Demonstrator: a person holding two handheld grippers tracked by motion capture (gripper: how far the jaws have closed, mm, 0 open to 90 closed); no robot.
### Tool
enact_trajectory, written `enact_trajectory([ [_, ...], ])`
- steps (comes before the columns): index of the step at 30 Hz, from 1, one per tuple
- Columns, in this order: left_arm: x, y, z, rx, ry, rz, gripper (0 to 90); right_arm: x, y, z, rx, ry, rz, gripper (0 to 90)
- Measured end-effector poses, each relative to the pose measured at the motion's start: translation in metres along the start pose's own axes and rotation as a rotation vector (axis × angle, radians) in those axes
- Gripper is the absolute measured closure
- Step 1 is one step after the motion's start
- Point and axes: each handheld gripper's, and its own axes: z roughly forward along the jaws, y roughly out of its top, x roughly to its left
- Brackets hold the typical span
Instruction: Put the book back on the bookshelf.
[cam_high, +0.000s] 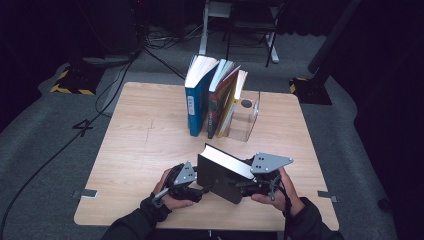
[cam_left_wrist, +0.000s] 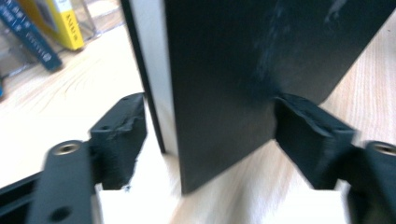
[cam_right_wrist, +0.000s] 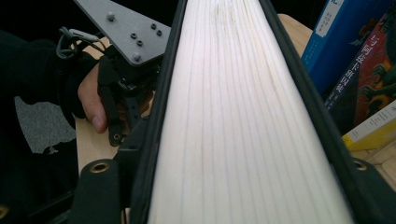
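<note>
A thick black-covered book (cam_high: 220, 172) with white page edges stands tilted near the table's front edge, between my two grippers. In the left gripper view its lower corner (cam_left_wrist: 243, 70) rests on the wood. My left gripper (cam_high: 202, 190) straddles that corner: its right pad (cam_left_wrist: 308, 135) touches the cover, while the left pad (cam_left_wrist: 119, 135) stands a little off the spine side. My right gripper (cam_high: 242, 184) grips the book's other end, both jaws hugging the covers on either side of the page block (cam_right_wrist: 243, 116). The left gripper (cam_right_wrist: 123, 107) and the hand holding it show beyond.
Three books (cam_high: 215, 97) lean together at the back middle of the wooden table (cam_high: 140, 150), the blue one (cam_high: 197, 102) leftmost, against a clear acrylic bookend (cam_high: 245, 117). Cables and metal stand legs lie on the grey floor behind the table.
</note>
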Motion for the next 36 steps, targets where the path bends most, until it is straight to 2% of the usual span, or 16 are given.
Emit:
enact_trajectory([
  [3,0.003,-0.005,-0.008,0.026,-0.003,-0.008,26.3,-0.002,0.0,0.0,0.001,0.012,0.003,38.8],
  [4,0.005,-0.011,-0.015,0.067,0.014,-0.012,26.2,-0.003,0.0,0.0,0.001,0.019,0.009,39.4],
  [5,0.005,-0.011,-0.015,0.067,0.014,-0.012,26.5,-0.003,0.0,0.0,0.001,0.019,0.009,39.4],
  [6,0.008,-0.02,-0.022,0.102,-0.005,-0.017,26.5,-0.005,0.0,0.0,0.003,0.033,0.018,40.4],
  [7,0.009,-0.024,-0.027,0.112,-0.007,-0.014,26.7,-0.005,0.0,0.0,0.005,0.037,0.019,40.8],
  [9,0.011,-0.032,-0.033,0.147,0.005,0.0,26.6,-0.005,0.001,0.0,0.003,0.045,0.024,42.6],
  [11,0.013,-0.036,-0.036,0.157,0.008,-0.01,26.3,-0.005,0.001,0.0,-0.002,0.044,0.025,43.7],
  [14,0.022,-0.045,-0.046,0.188,0.03,-0.029,25.6,-0.008,0.004,0.001,0.01,0.025,0.041,46.3],
  [15,0.025,-0.047,-0.049,0.19,0.037,-0.035,25.4,-0.009,0.005,0.002,0.011,0.023,0.051,46.9],
  [18,0.033,-0.051,-0.053,0.174,0.047,-0.098,25.2,-0.011,0.006,0.005,0.007,0.01,0.062,48.6],
  [19,0.033,-0.051,-0.053,0.174,0.047,-0.098,25.4,-0.011,0.006,0.005,0.007,0.01,0.062,48.6],
  [20,0.036,-0.05,-0.055,0.155,0.053,-0.125,25.3,-0.013,0.007,0.006,0.005,-0.002,0.065,49.7],
  [21,0.037,-0.05,-0.054,0.152,0.057,-0.131,24.9,-0.014,0.007,0.006,0.005,0.0,0.065,49.9],
  [27,0.04,-0.051,-0.051,0.194,0.093,-0.138,23.6,-0.017,0.007,0.005,0.002,0.015,0.057,51.3],
  [32,0.04,-0.05,-0.046,0.238,0.094,-0.12,21.1,-0.018,0.006,0.003,0.005,0.021,0.047,51.9],
  [36,0.039,-0.05,-0.045,0.241,0.098,-0.108,20.4,-0.02,0.004,-0.001,0.006,0.023,0.051,52.0],
])
